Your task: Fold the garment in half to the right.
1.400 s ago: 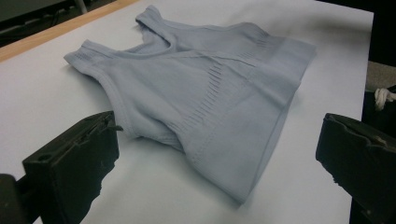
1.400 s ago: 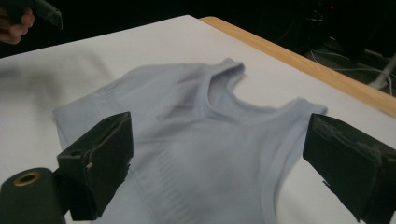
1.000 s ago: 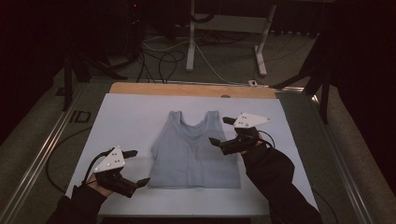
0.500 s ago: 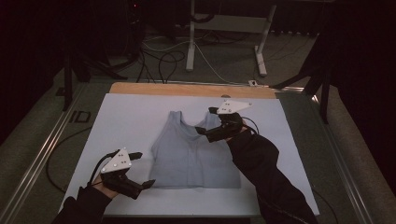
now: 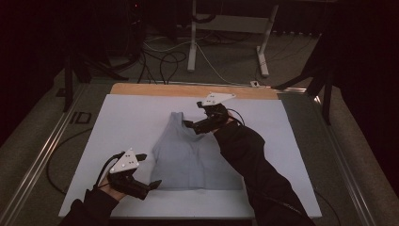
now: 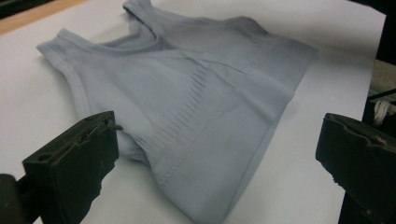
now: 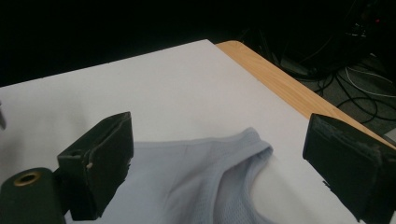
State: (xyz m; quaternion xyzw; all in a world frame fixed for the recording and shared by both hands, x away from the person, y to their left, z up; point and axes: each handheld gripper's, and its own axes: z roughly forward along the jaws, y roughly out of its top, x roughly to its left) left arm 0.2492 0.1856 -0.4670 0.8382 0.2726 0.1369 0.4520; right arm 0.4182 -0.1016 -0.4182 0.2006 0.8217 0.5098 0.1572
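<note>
High view first: a pale grey-blue ribbed knit tank top point(image 5: 190, 155) lies flat in the middle of the white-covered bench point(image 5: 122, 117), straps pointing away from the person. The left hand-held gripper point(image 5: 151, 184) sits at the near left corner of the hem, and the right hand-held gripper point(image 5: 189, 125) hovers over the far strap on the right side, its sleeve lying across the top's right edge.

Left gripper view: the jaws are spread wide, nothing between them, and the tank top point(image 6: 187, 102) is right ahead with the hem corner just past the left jaw. There's a small rumple where the side seam meets the hem.

Right gripper view: jaws also wide apart and empty, with a shoulder strap point(image 7: 243, 144) and the neckline curve between and just beyond them, bench point(image 7: 154, 88) behind.

Looks to me like the reach-in before a fold. Next move probably calls for lowering each side and pinching just fabric, strap and hem corner, without dragging the cloth.
</note>
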